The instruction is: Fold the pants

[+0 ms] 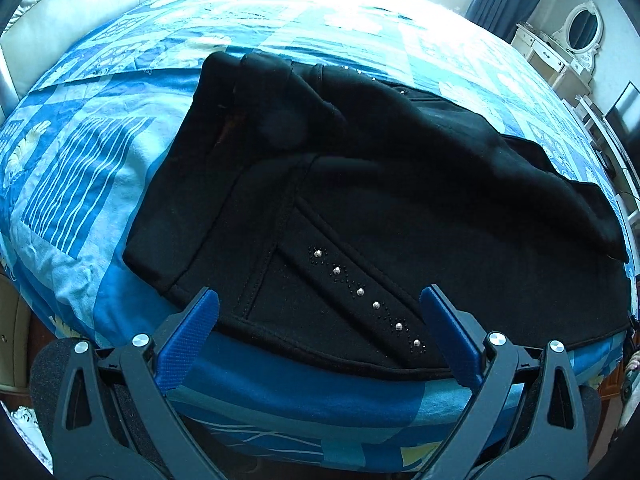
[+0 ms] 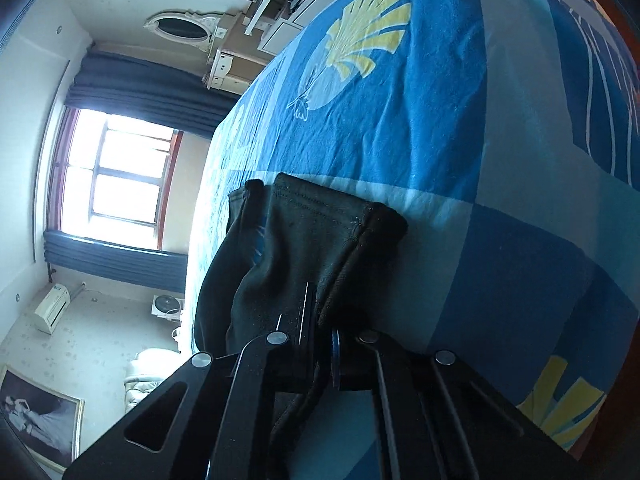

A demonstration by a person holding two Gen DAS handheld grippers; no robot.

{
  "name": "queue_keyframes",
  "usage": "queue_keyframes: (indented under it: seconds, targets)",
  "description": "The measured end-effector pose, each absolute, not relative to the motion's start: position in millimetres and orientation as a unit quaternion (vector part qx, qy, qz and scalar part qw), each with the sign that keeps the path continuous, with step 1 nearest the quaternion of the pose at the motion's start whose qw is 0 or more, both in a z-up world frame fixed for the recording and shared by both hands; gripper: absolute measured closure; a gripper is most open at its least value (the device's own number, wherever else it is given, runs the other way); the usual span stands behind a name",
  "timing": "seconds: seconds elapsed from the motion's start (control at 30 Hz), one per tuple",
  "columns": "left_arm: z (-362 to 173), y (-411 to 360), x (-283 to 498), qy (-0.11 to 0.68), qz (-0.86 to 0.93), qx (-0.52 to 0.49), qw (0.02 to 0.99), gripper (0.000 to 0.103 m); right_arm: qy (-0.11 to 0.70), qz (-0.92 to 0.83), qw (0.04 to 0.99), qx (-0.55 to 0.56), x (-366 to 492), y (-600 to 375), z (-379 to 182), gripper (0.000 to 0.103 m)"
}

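Black pants (image 1: 360, 200) with a row of silver studs lie loosely folded on the blue patterned bedspread (image 1: 100, 168). The waist edge is near the bed's front edge. My left gripper (image 1: 320, 312) is open, its blue pads on either side of the studded waist area, just above the cloth. In the right wrist view, my right gripper (image 2: 316, 320) is shut on a hem end of the pants (image 2: 304, 240) and holds it up off the bedspread (image 2: 440, 120), with the camera rolled sideways. The fingertips are hidden by the fabric.
A white dressing table with an oval mirror (image 1: 584, 32) stands at the far right of the bed. A window with dark blue curtains (image 2: 120, 176) is beyond the bed. A padded headboard (image 1: 80, 12) is at the far left.
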State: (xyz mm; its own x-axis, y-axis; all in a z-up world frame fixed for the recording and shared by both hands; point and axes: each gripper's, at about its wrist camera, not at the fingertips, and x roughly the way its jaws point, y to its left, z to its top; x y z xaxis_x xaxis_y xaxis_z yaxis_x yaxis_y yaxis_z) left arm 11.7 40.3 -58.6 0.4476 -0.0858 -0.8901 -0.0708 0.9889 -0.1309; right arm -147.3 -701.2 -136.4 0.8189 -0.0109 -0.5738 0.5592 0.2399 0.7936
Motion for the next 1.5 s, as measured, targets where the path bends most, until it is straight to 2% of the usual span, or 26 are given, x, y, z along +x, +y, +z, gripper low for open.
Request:
queue_keyframes:
  seconds: [0.13,0.23,0.3,0.4,0.47,0.5,0.53,0.57,0.6,0.63,0.67,0.7,0.77,0.8,0.9,1.1,1.23,1.5]
  targets:
    - [-66,53,11,0.537,-0.01,-0.105,0.837,0.002,0.233,-0.19,0.761,0.574,-147,-711,-142,0.098]
    - [-65,60,11,0.543,-0.029,-0.119,0.831,0.003,0.191,-0.195,0.749,0.603,-163,-721,-150,0.097]
    - [-61,63,9,0.542,-0.049,-0.116,0.831,0.003,0.166,-0.224,0.744,0.606,-182,-728,-146,0.09]
    - [-58,74,3,0.547,-0.059,-0.13,0.825,0.003,0.2,-0.291,0.767,0.536,-187,-729,-119,0.082]
    - [-63,83,2,0.575,-0.073,-0.136,0.804,0.005,0.223,-0.293,0.798,0.477,-174,-716,-92,0.064]
    - [-64,87,2,0.587,-0.082,-0.135,0.794,0.01,0.23,-0.279,0.817,0.45,-164,-706,-79,0.06]
    - [-66,92,3,0.597,-0.093,-0.132,0.786,0.03,0.237,-0.26,0.834,0.425,-152,-694,-66,0.058]
    - [-67,97,4,0.605,-0.1,-0.126,0.78,0.041,0.246,-0.237,0.849,0.402,-137,-682,-54,0.057]
    - [-65,103,5,0.606,-0.102,-0.12,0.78,0.041,0.259,-0.208,0.864,0.379,-117,-666,-44,0.055]
    - [-61,110,7,0.598,-0.097,-0.112,0.787,0.041,0.271,-0.176,0.875,0.36,-102,-647,-36,0.045]
    - [-56,117,10,0.589,-0.09,-0.103,0.797,0.039,0.284,-0.141,0.884,0.343,-86,-627,-30,0.041]
    - [-51,125,15,0.58,-0.089,-0.097,0.804,0.036,0.299,-0.1,0.891,0.327,-66,-605,-24,0.041]
    - [-38,142,27,0.555,-0.092,-0.105,0.82,0.015,0.331,-0.024,0.896,0.296,-26,-557,-17,0.041]
    - [-33,150,34,0.544,-0.094,-0.112,0.826,0.013,0.345,0.013,0.896,0.281,-7,-535,-16,0.041]
    - [-21,172,67,0.519,-0.106,-0.125,0.839,0.012,0.39,0.109,0.883,0.239,47,-467,-16,0.036]
    - [-33,184,150,0.523,-0.151,-0.148,0.826,0.011,0.469,0.218,0.845,0.139,128,-361,-29,0.036]
    - [-56,184,202,0.554,-0.157,-0.108,0.81,0.011,0.511,0.223,0.823,0.108,169,-331,-44,0.036]
    - [-77,176,261,0.577,-0.219,-0.144,0.774,0.012,0.566,0.242,0.787,0.043,220,-303,-71,0.036]
